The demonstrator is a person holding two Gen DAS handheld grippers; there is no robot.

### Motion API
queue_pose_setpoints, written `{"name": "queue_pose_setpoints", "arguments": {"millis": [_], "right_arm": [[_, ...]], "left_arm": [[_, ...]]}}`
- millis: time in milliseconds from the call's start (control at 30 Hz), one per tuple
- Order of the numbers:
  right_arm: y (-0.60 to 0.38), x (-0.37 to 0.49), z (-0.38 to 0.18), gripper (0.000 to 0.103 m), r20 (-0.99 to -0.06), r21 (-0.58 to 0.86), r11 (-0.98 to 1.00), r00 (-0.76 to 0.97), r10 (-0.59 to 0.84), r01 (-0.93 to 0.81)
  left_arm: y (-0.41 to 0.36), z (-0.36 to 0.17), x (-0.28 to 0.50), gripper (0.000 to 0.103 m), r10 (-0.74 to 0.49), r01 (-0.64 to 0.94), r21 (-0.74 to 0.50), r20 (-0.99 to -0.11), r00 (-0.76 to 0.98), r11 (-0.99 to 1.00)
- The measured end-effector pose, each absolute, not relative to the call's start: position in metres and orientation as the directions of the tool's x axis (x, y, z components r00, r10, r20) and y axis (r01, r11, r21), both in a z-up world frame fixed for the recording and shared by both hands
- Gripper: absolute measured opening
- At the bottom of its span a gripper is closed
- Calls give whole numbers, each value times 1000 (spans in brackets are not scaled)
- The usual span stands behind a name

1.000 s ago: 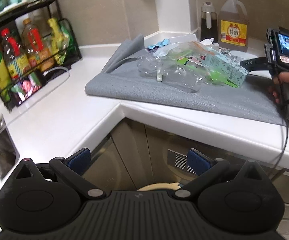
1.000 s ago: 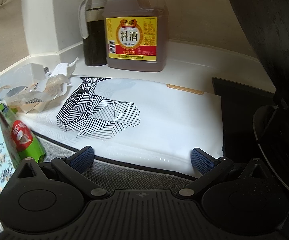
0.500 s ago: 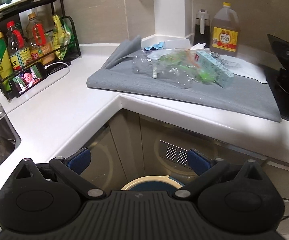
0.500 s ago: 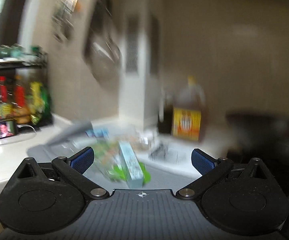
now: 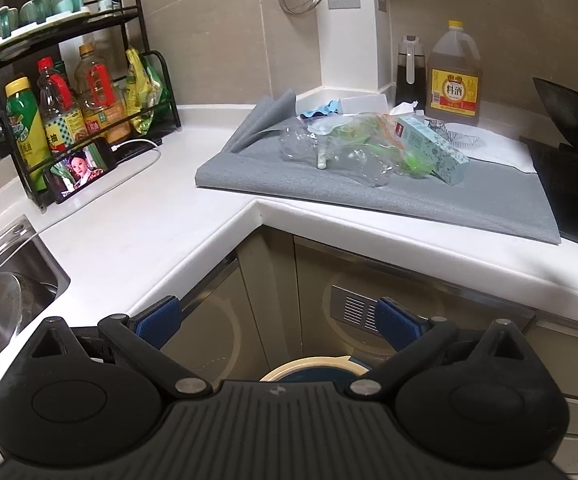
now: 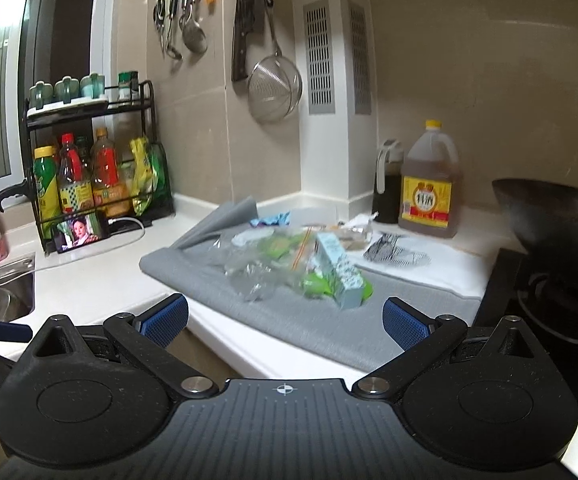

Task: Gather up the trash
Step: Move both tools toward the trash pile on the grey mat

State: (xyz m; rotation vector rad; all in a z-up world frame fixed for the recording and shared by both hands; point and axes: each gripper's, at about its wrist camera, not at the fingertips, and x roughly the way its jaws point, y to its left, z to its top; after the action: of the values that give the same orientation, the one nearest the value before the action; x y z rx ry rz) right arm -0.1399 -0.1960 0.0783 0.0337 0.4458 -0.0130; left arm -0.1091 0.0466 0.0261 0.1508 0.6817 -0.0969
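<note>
Trash lies in a loose pile on the grey mat, which covers the counter near its inner corner and toward the back wall. The pile has crumpled clear plastic, a green wrapper and a pale blue carton, all touching each other. Below the counter edge, a bin with a cream rim shows between the left tongs; I judge this is where the trash must go.

Both tools are held back from the counter with nothing in them. The left tongs are wide apart over the bin. The right tongs are also wide apart, pointing at the pile from the front edge of the counter.

The step in hand seems to be the reach for a first piece. To do it well, the right tongs should come low over the mat and take one firm thing, for example the carton by its long sides, because the thin plastic can slip or drag its neighbours. The brown jug and the dark pan stand near, so the approach should stay on the front side.
</note>
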Motion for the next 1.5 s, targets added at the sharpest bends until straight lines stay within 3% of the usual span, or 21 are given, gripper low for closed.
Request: {"name": "queue_pose_setpoints", "arguments": {"millis": [733,1500], "right_arm": [[-198,-127,60,103,-500,49,998,866,-2,31],[-203,-101,43,103,-511,55,998,859,-4,37]], "left_arm": [[41,15,-101,103,-36,148,114,-663,747,982],[38,-3,-82,103,0,138,140,-705,709,980]]}}
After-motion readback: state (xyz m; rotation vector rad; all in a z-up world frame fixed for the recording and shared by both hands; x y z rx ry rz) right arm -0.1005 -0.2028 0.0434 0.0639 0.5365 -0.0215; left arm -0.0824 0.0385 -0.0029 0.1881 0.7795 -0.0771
